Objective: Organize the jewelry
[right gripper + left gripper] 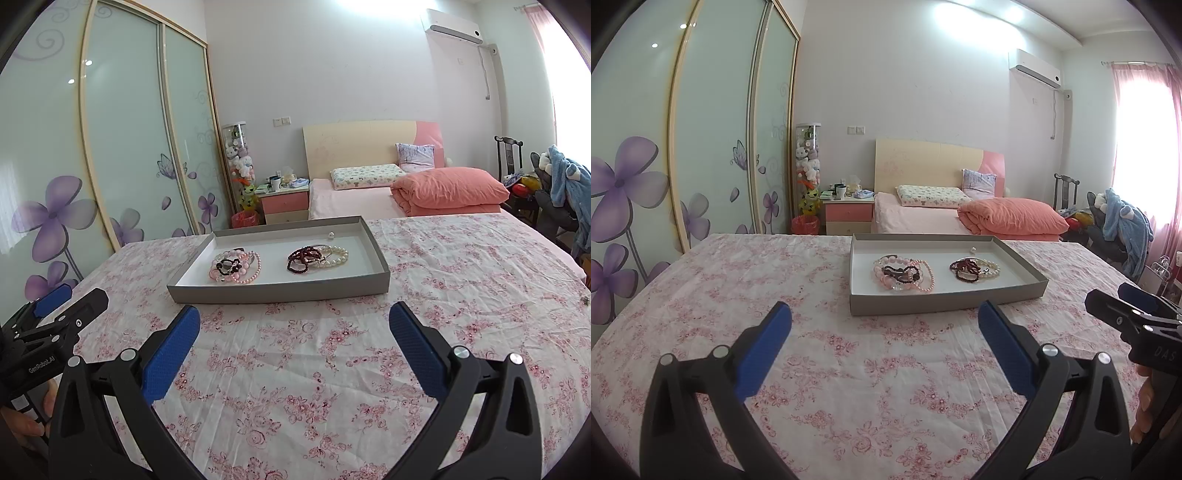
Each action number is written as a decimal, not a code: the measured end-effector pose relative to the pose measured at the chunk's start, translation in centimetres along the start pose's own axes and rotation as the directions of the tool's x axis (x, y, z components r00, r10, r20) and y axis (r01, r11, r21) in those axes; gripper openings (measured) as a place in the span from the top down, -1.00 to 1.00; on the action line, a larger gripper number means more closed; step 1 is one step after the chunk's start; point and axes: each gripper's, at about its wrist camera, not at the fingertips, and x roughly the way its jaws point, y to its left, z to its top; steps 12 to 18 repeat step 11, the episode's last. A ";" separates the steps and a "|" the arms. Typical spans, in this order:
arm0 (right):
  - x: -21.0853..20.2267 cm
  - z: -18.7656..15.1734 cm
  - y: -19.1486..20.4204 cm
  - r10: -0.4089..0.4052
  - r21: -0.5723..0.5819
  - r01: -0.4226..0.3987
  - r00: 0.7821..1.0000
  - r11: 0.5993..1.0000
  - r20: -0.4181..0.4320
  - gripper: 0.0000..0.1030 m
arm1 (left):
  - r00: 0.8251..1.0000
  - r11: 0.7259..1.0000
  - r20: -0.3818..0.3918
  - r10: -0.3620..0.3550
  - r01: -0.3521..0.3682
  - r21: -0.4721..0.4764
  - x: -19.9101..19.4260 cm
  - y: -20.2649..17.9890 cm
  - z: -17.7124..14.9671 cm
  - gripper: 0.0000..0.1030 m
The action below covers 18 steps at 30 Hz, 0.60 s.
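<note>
Both grippers, left gripper and right gripper, are hovering wide open and empty over the floral cloth. Ahead, the grey tray is holding a pink bracelet pile, dark beads, a pearl strand. I'm advising approaching low, pinching one strand only.

Left gripper level, blue-padded fingers spread wide, nothing between them. Right gripper alike: pads far apart, empty. Seen from the left wrist view, right gripper at the right edge, tips pointing forward and left, with fingers of the right hand curled on its handle. Left hand wrapped round the left handle.
</note>
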 end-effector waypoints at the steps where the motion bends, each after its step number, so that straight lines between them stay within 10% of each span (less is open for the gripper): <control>1: 0.0 0.0 0.0 -0.001 0.000 0.001 1.000 1.000 0.000 -0.97 | 1.000 1.000 0.000 0.001 -0.001 0.000 0.0 0.0 0.0 -0.92; 18: 0.0 0.0 0.0 0.000 0.000 0.000 1.000 1.000 0.000 -0.97 | 1.000 1.000 -0.011 0.000 0.000 -0.005 0.1 0.0 0.1 -0.92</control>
